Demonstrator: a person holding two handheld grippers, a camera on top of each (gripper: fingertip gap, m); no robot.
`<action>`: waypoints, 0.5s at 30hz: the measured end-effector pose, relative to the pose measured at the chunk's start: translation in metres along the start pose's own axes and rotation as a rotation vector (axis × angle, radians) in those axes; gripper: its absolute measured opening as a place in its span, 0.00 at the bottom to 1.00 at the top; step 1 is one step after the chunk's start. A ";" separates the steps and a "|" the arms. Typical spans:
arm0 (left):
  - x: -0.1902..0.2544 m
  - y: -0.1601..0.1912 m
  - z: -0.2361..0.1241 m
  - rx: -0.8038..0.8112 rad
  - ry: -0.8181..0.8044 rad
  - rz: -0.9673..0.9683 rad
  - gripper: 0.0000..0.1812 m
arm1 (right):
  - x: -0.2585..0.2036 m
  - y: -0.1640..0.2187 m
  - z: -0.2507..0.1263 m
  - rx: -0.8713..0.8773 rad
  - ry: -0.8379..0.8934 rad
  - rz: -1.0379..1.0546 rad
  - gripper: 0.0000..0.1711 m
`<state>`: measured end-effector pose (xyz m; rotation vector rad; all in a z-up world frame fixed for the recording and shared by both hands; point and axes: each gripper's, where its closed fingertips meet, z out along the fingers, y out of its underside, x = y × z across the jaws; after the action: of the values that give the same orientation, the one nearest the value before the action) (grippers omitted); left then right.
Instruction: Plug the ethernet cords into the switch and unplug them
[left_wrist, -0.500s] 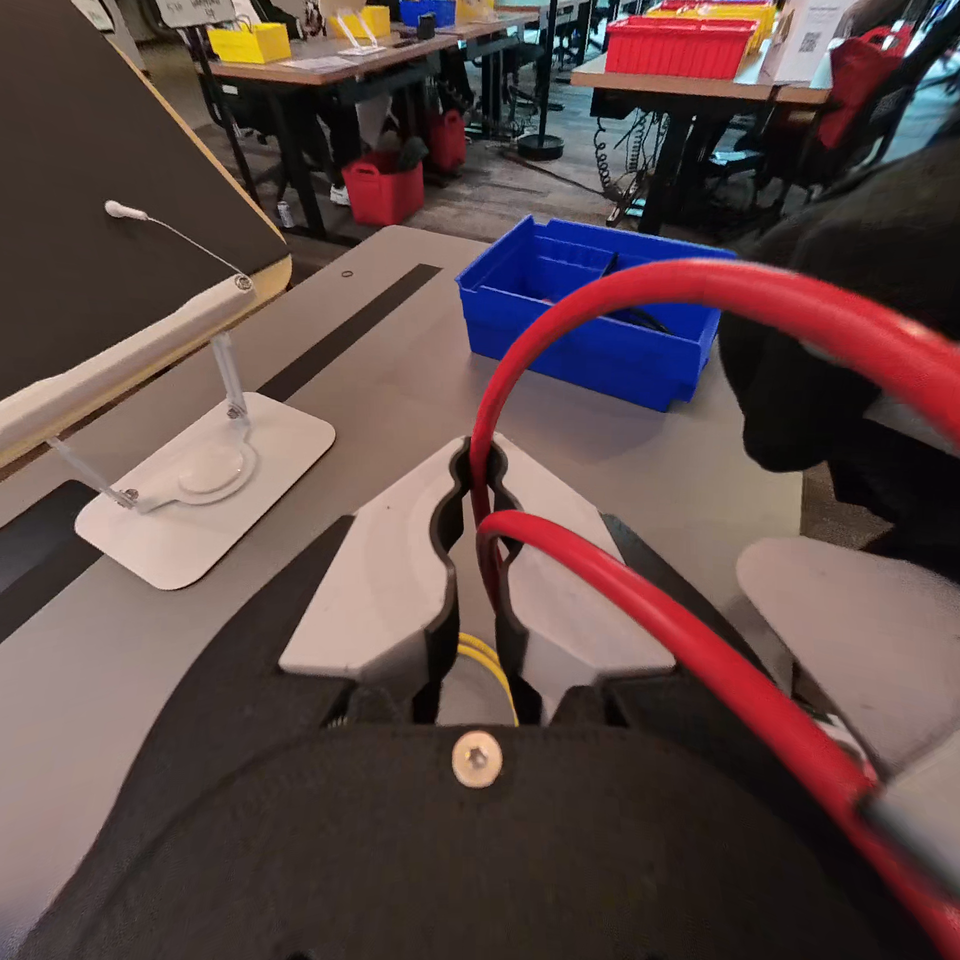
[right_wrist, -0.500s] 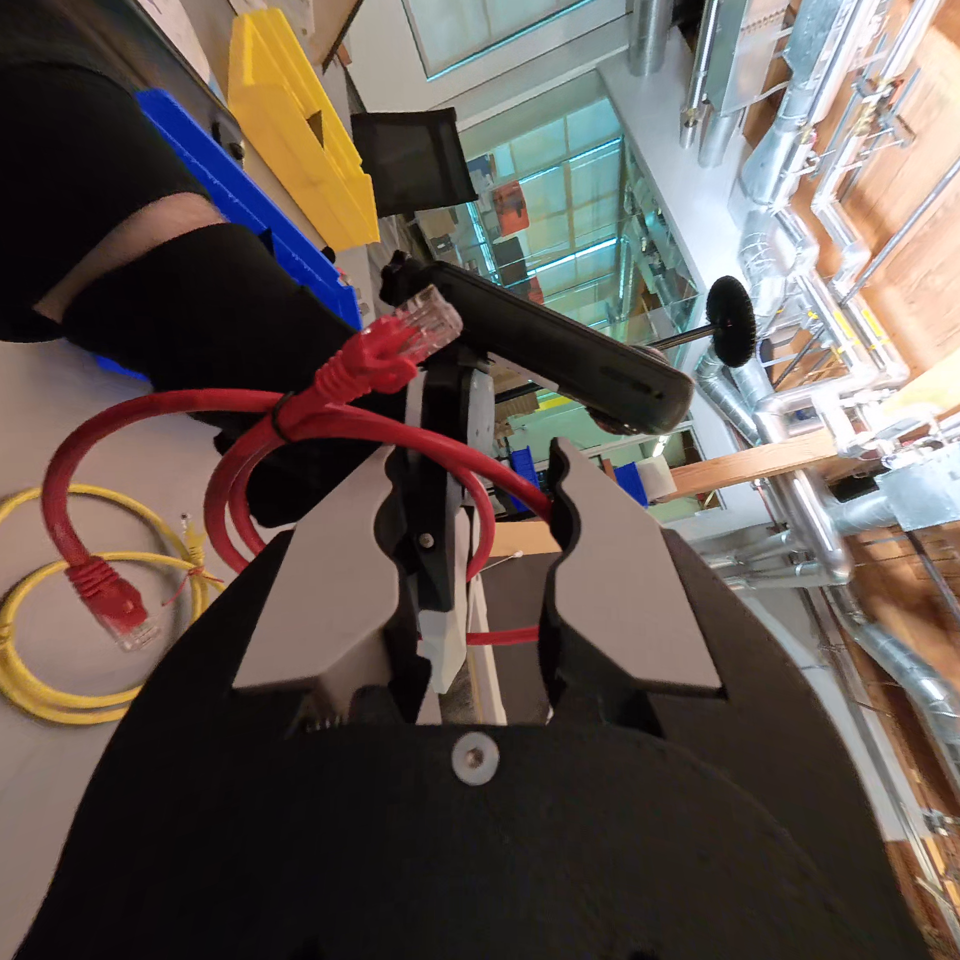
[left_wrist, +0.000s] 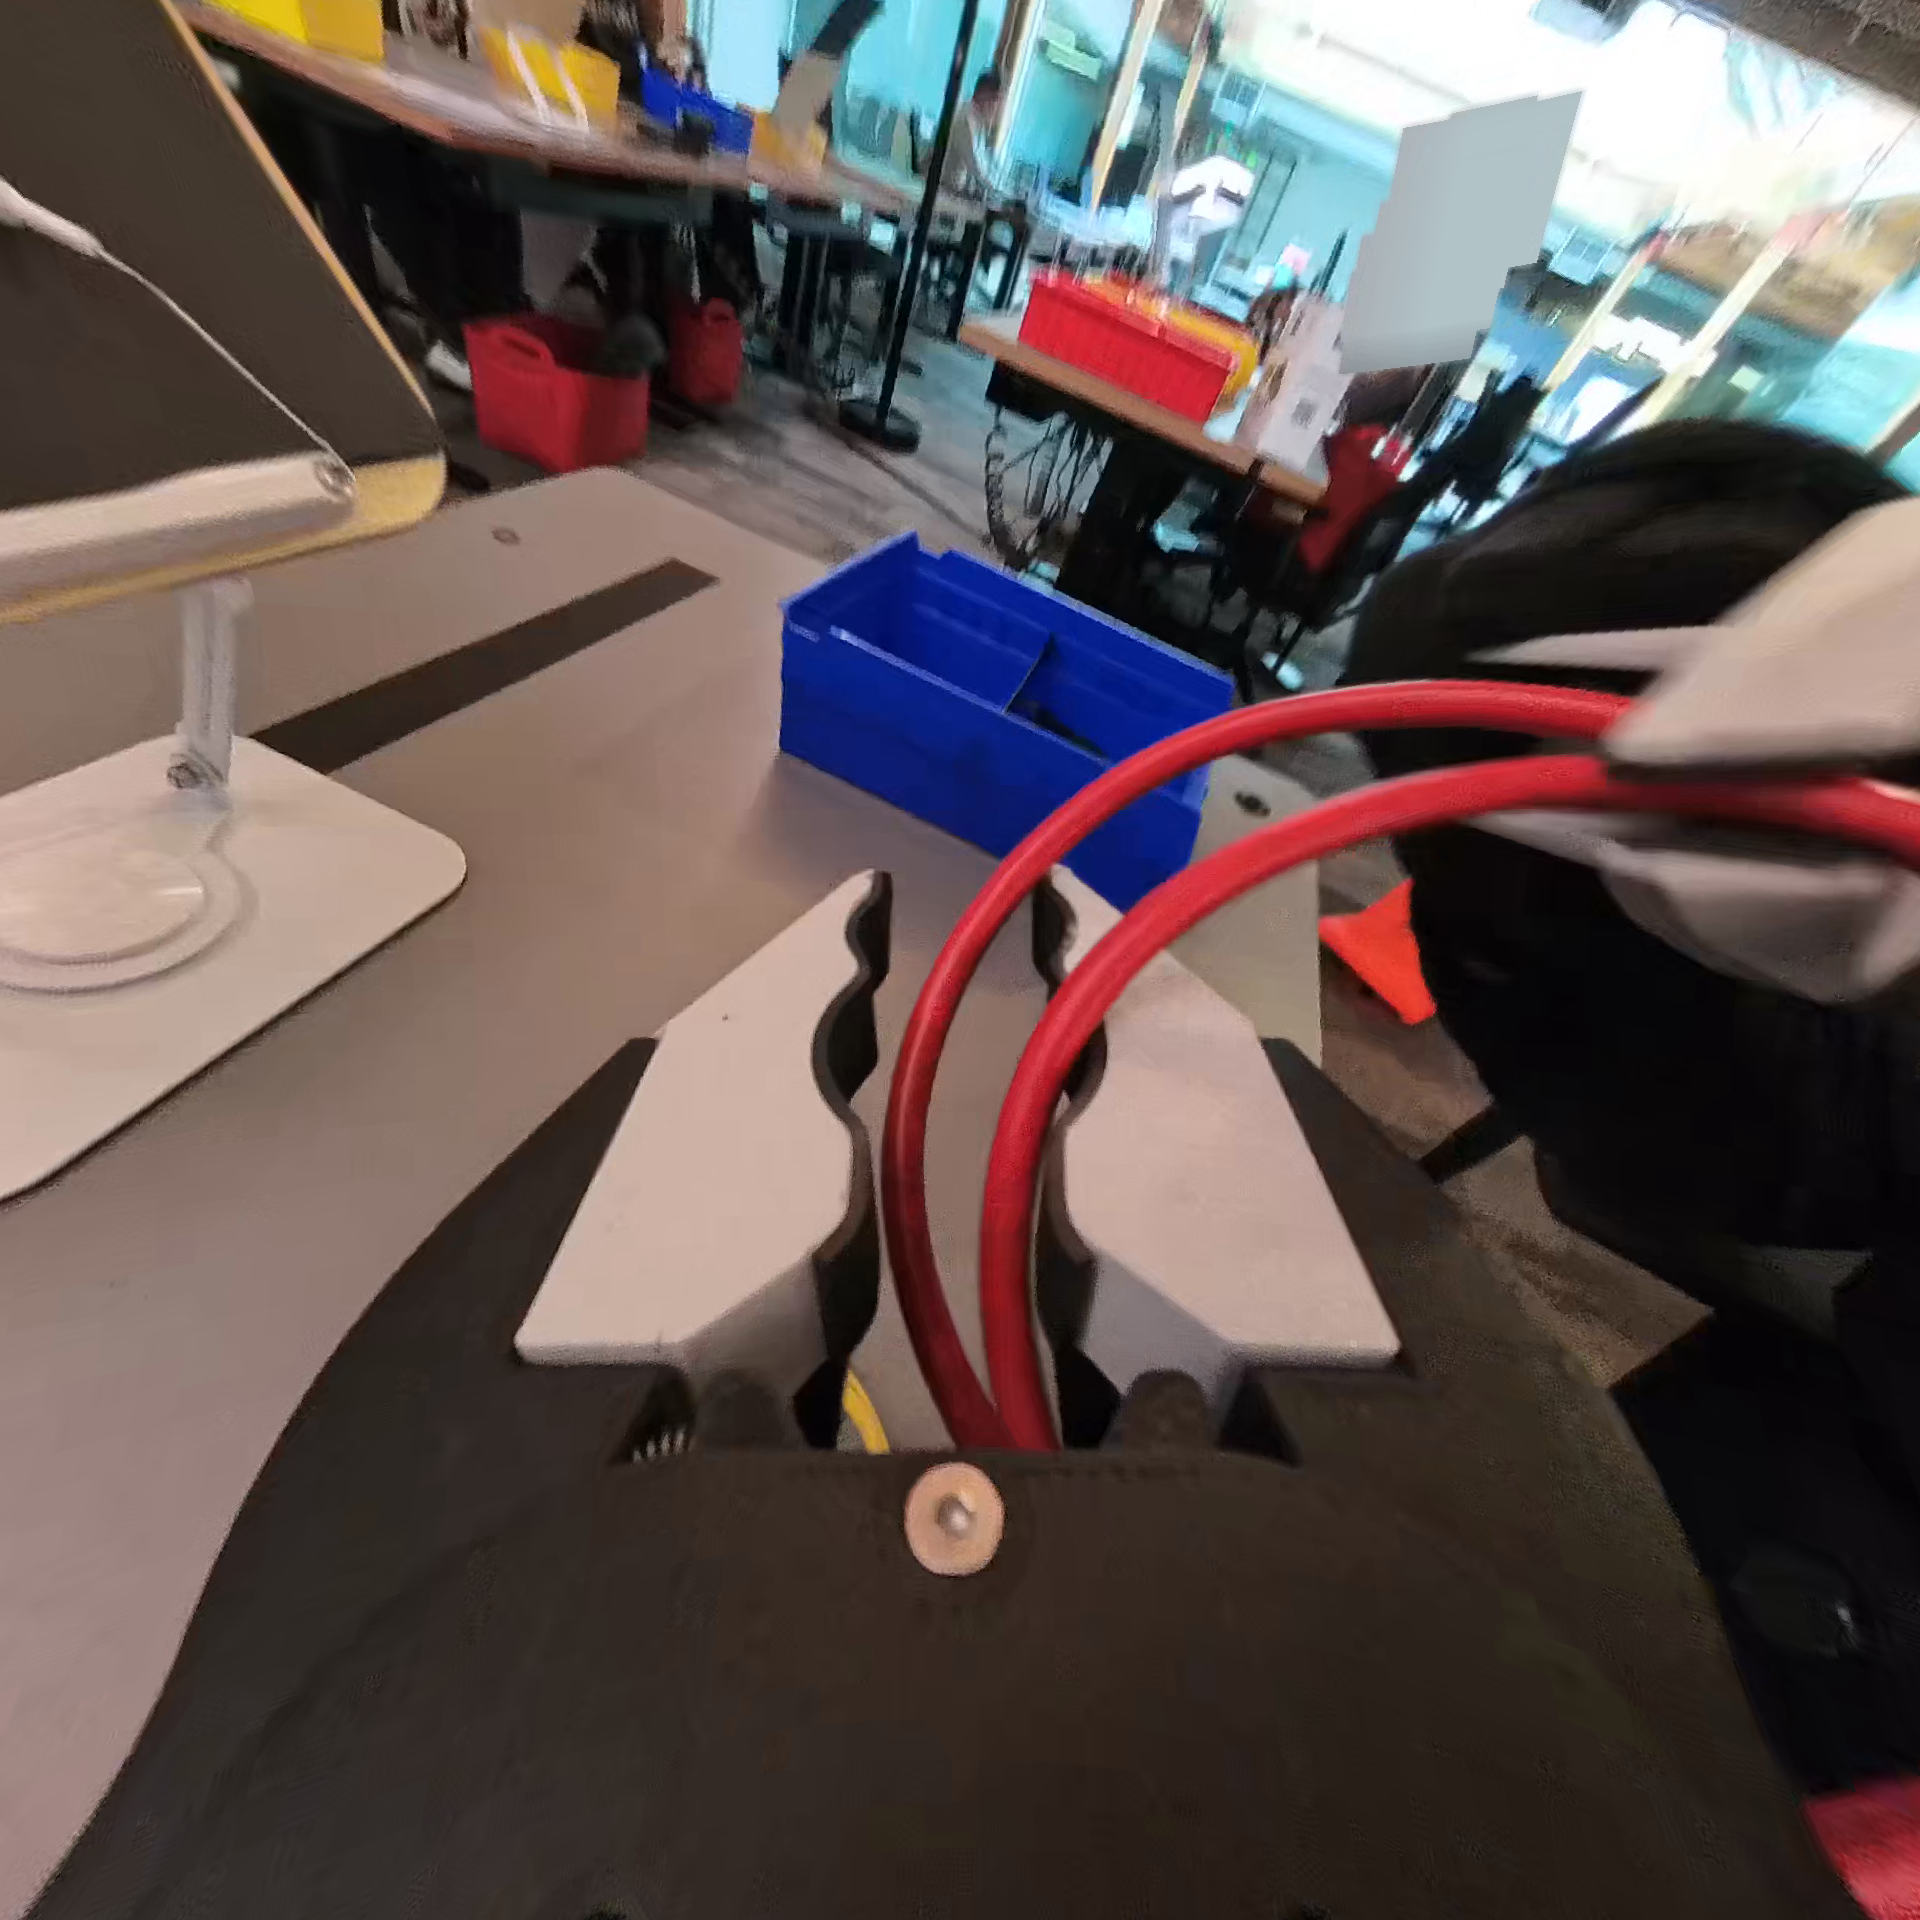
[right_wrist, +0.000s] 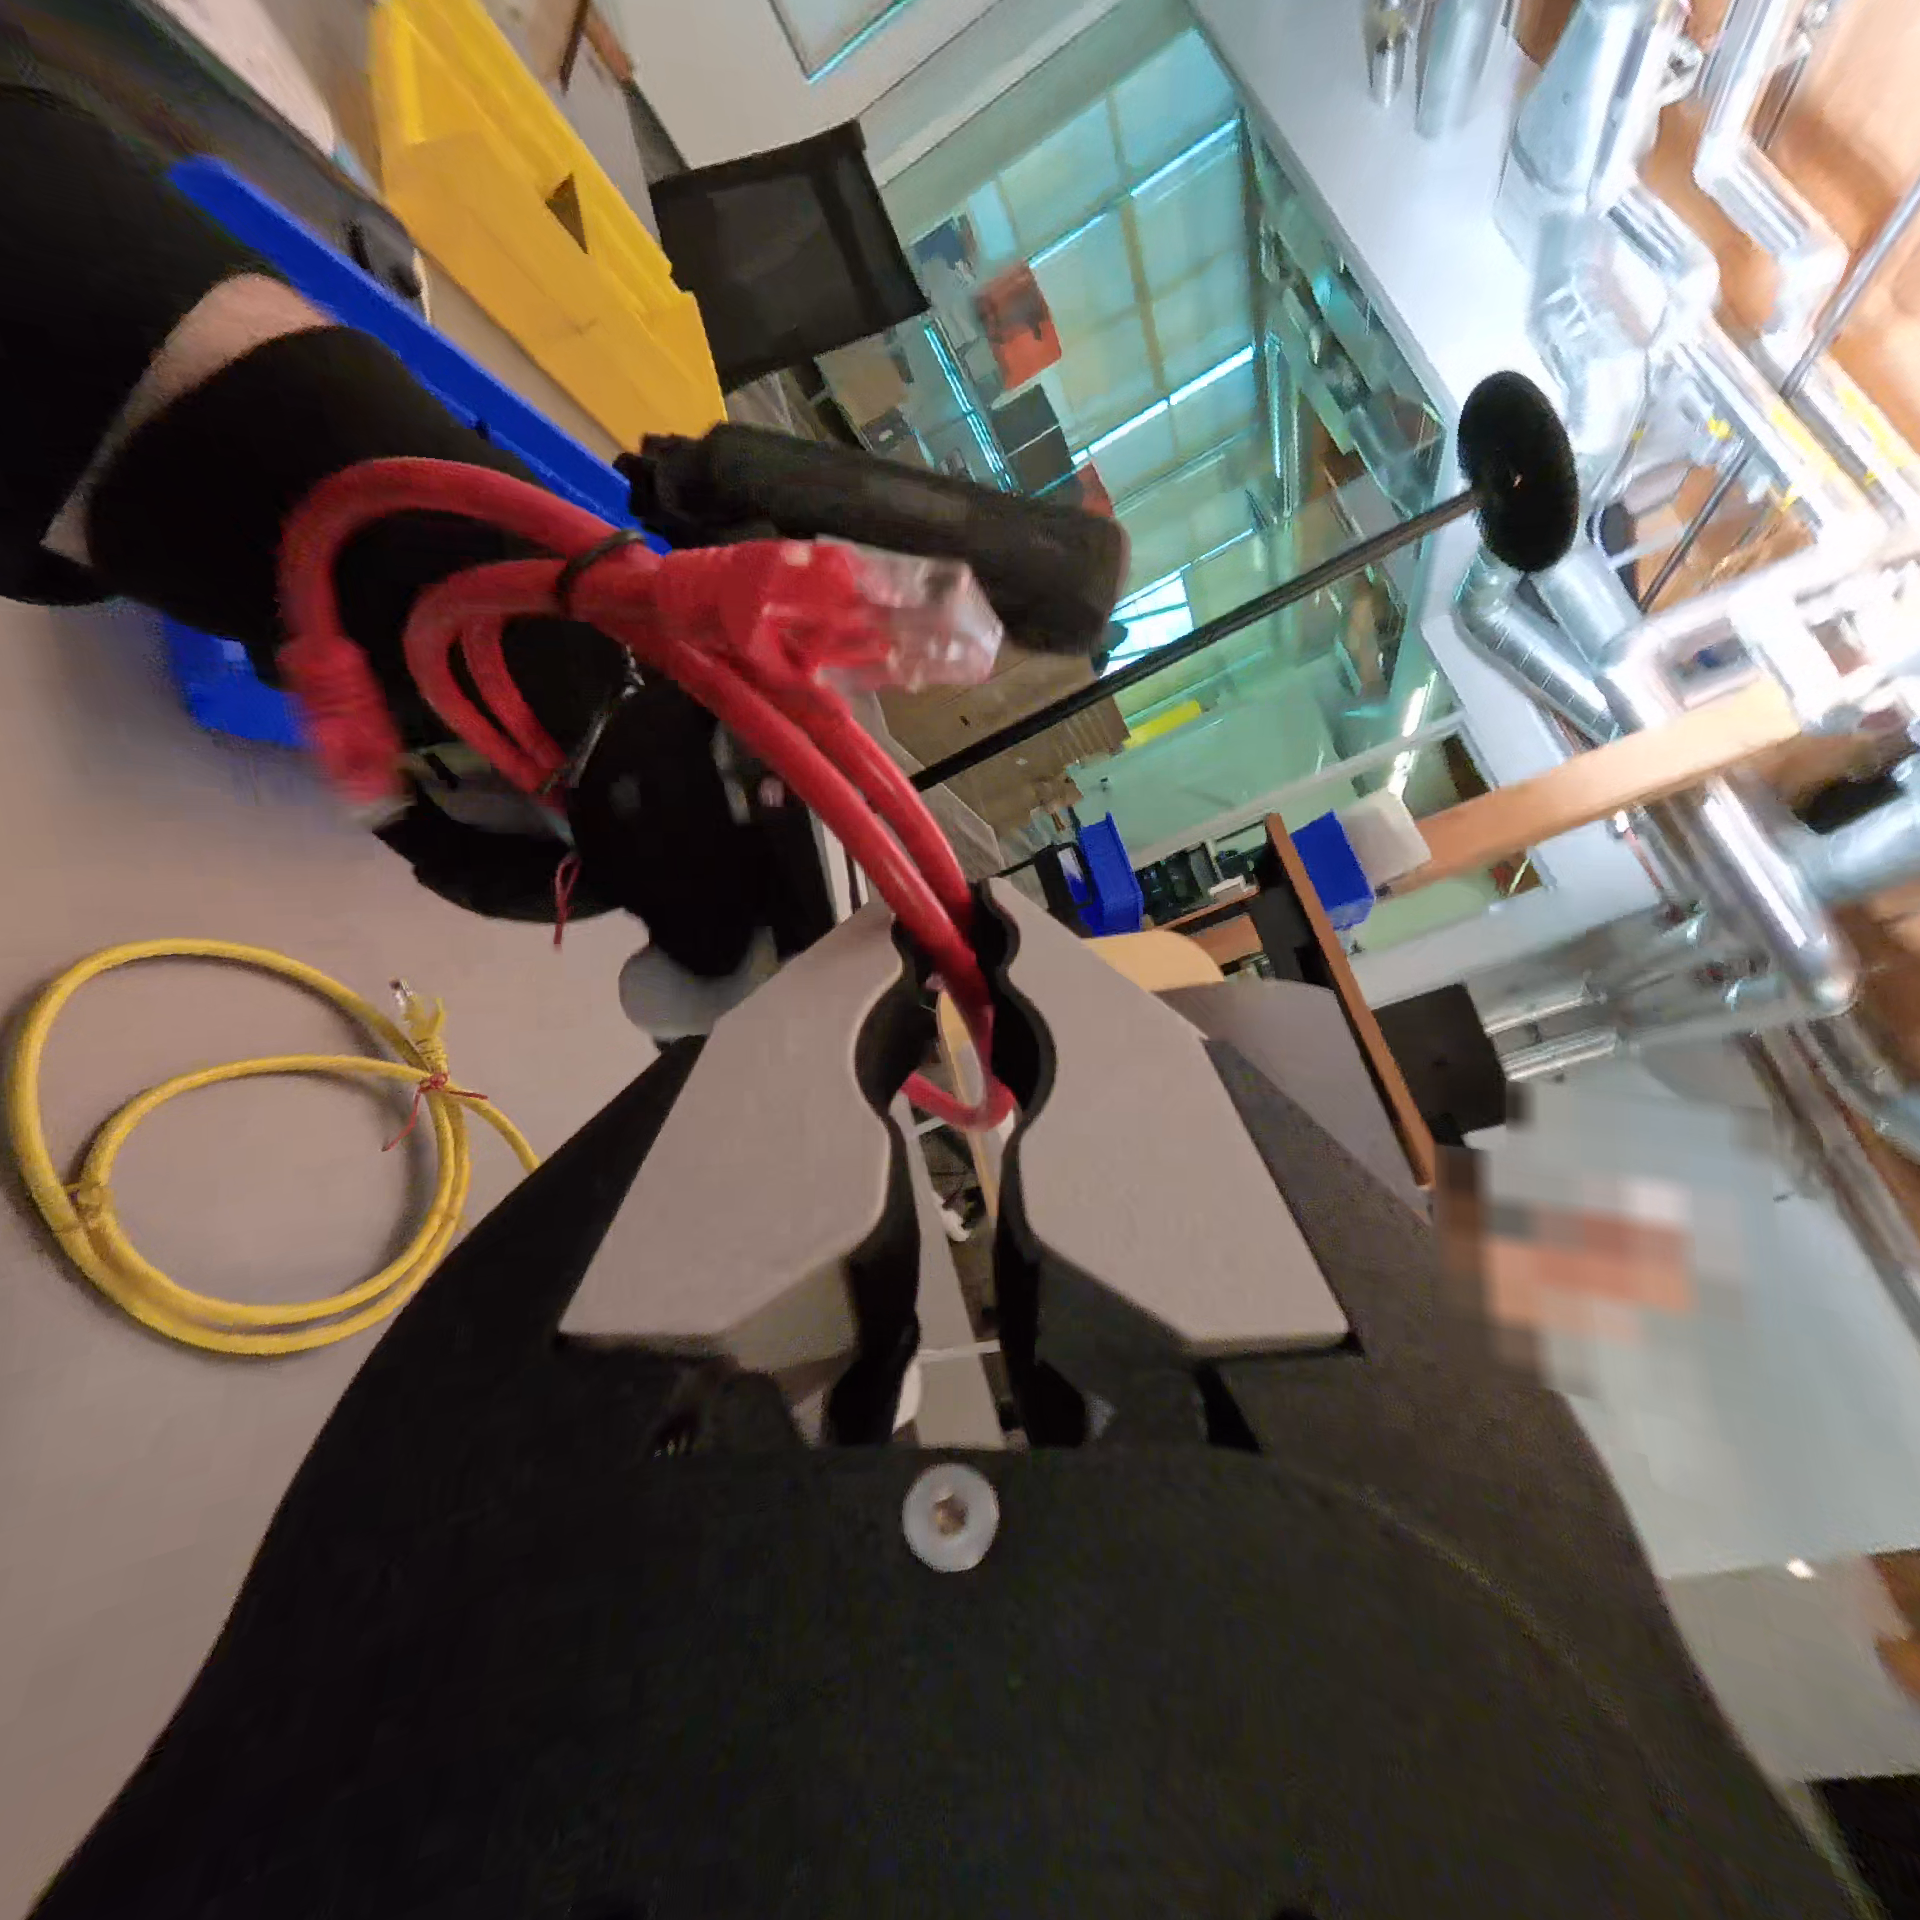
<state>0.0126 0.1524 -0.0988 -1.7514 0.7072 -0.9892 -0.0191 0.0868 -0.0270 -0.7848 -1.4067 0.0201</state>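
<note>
Grey table (left_wrist: 582, 1039): the work surface, crossed by a black strip (left_wrist: 488, 665); seen tilted on its side in the right wrist view. Behind it, out of focus, a workshop with further tables and red and yellow bins.

Tablet stand (left_wrist: 187, 935): white base plate at the table's left, carrying a dark tilted panel (left_wrist: 156, 260) that blocks the upper left of the left wrist view.

Blue bin (left_wrist: 987, 717): open, with dividers, at the table's far edge, partly masked by the cord loops in front of it.

Left gripper (left_wrist: 961, 935): jaws parted by a narrow gap, gripping nothing; two red loops pass loosely between them.

Right gripper (right_wrist: 951, 925): jaws closed on the red ethernet cord (right_wrist: 831, 748), pinched near the fingertips. In the left wrist view it enters from the right edge, the strands clamped between its grey fingers (left_wrist: 1766, 707).

Red ethernet cord: a bundle tied with a black band, its clear plug (right_wrist: 925, 613) raised in the air before the gloved hand and black handle of the left gripper, which hide the table behind.

Yellow ethernet cord (right_wrist: 239, 1153): coiled flat on the table, apart from both grippers, held by a thin red twist tie (right_wrist: 431, 1091).

The switch cannot be made out in either view.
</note>
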 end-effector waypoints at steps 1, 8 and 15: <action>-0.001 -0.006 -0.006 0.023 0.015 -0.005 0.14 | 0.006 0.006 0.000 -0.007 0.015 0.043 0.02; 0.002 -0.014 -0.023 0.005 0.084 -0.051 0.21 | 0.008 0.009 0.003 0.027 0.021 0.110 0.02; 0.026 -0.009 -0.021 0.016 0.332 -0.209 0.22 | -0.008 -0.002 -0.006 0.079 -0.001 -0.042 0.02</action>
<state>0.0072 0.1249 -0.0782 -1.6891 0.7280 -1.4474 -0.0167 0.0790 -0.0324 -0.6899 -1.4145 0.0430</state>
